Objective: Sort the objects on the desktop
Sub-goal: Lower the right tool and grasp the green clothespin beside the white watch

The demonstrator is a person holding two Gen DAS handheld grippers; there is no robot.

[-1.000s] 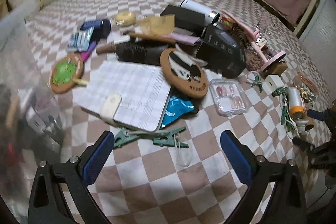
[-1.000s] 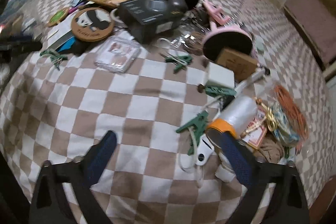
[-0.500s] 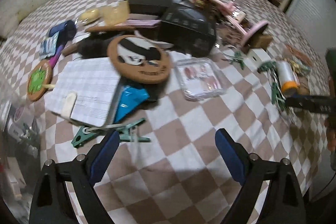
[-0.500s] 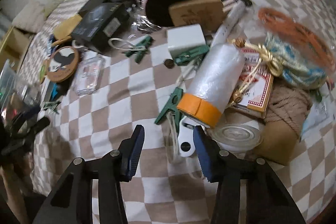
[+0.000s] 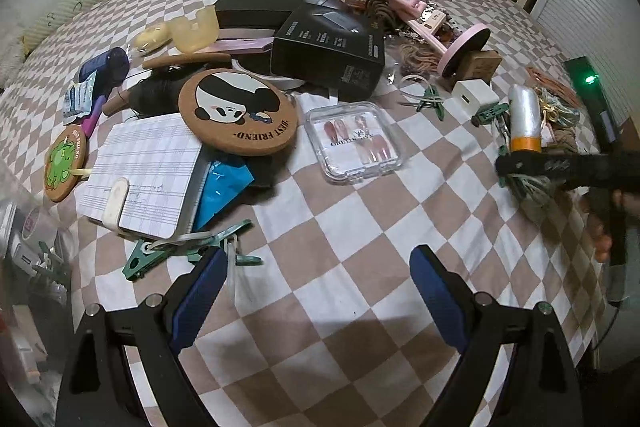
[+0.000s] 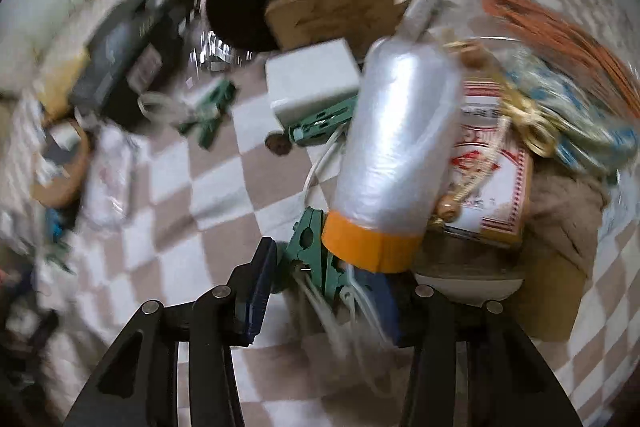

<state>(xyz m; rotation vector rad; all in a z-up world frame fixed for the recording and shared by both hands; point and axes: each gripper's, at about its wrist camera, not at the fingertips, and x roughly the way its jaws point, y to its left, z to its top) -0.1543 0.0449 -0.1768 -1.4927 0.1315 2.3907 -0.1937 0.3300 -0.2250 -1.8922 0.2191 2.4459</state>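
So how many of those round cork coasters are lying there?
2: the panda coaster rests on the notebook, the green frog coaster lies left of it. A cork edge behind the panda may be a third.

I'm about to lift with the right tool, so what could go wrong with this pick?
The right tool has just been closing around the green plastic clip, but its white cord runs under the orange-capped plastic roll. Lifting may drag or tip that roll. Blur leaves it unclear whether the pads press the clip, so it may slip.
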